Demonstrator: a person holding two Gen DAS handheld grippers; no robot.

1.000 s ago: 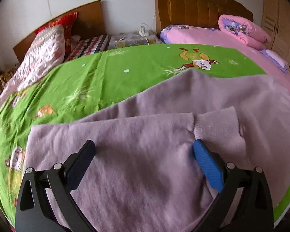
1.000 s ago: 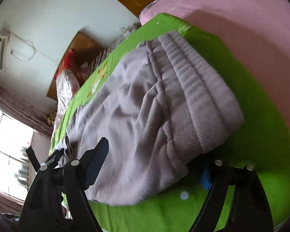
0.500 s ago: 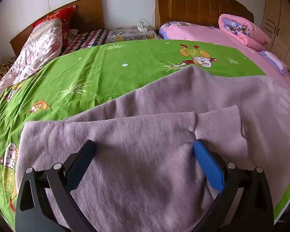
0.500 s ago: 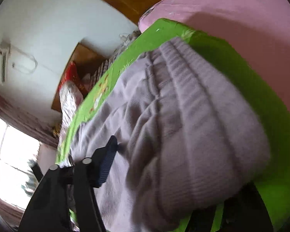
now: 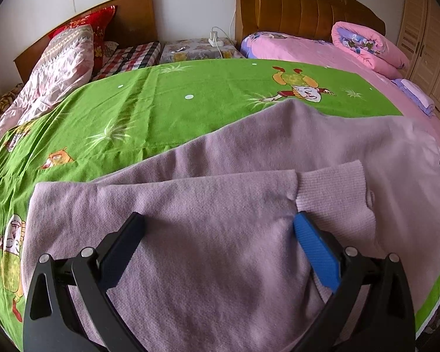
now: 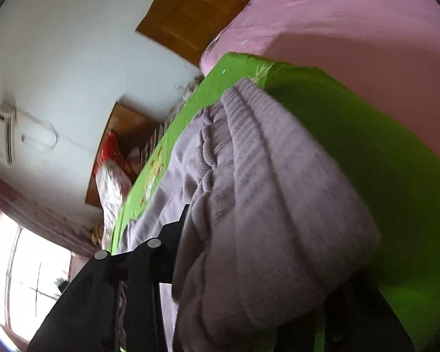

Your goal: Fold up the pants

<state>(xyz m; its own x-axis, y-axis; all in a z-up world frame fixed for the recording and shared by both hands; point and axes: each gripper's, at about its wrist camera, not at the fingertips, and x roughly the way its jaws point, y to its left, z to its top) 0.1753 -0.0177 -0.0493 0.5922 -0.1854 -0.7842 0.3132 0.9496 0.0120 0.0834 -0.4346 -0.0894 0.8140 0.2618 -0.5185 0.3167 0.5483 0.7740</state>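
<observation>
We noted the lilac knit pants (image 5: 220,176) lying spread on the green cartoon sheet (image 5: 161,102) of the bed, one leg folded across the other, its ribbed cuff (image 5: 334,190) near the 2 o'clock side of the left gripper (image 5: 218,234). That gripper stood released, jaws wide over the cloth, nothing pinched. The right gripper (image 6: 249,264) was closing on the gathered ribbed waistband (image 6: 264,190) (bunched between its jaws; the far finger was hidden, so we could not tell whether the pads pressed yet). A pink quilt (image 5: 366,47) lay at 1 o'clock.
</observation>
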